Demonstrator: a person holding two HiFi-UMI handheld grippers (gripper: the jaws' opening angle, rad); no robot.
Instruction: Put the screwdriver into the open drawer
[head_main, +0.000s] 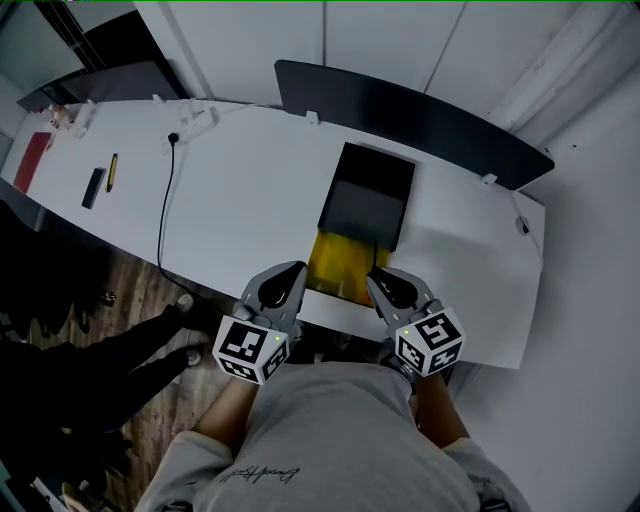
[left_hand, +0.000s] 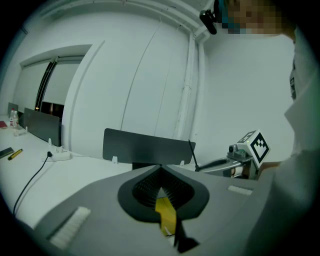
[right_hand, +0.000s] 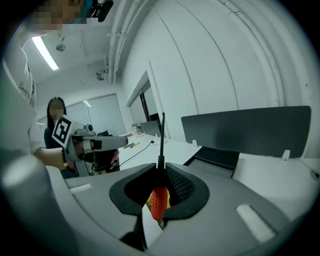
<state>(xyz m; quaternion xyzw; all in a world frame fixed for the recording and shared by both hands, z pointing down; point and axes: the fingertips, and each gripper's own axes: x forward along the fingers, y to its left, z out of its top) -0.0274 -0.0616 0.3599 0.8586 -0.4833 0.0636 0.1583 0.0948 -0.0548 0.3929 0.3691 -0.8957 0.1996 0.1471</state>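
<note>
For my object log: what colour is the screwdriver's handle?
Orange-red, with a black shaft. The screwdriver shows best in the right gripper view.

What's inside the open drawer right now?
The open drawer shows only a bare yellow floor. Its rear is covered by the black casing; the screwdriver is clamped in the right gripper.

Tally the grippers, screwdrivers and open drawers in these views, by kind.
Grippers: 2, left gripper and right gripper
Screwdrivers: 1, the screwdriver, clamped in the right gripper's jaws
Open drawers: 1, the yellow drawer
Total: 4
</note>
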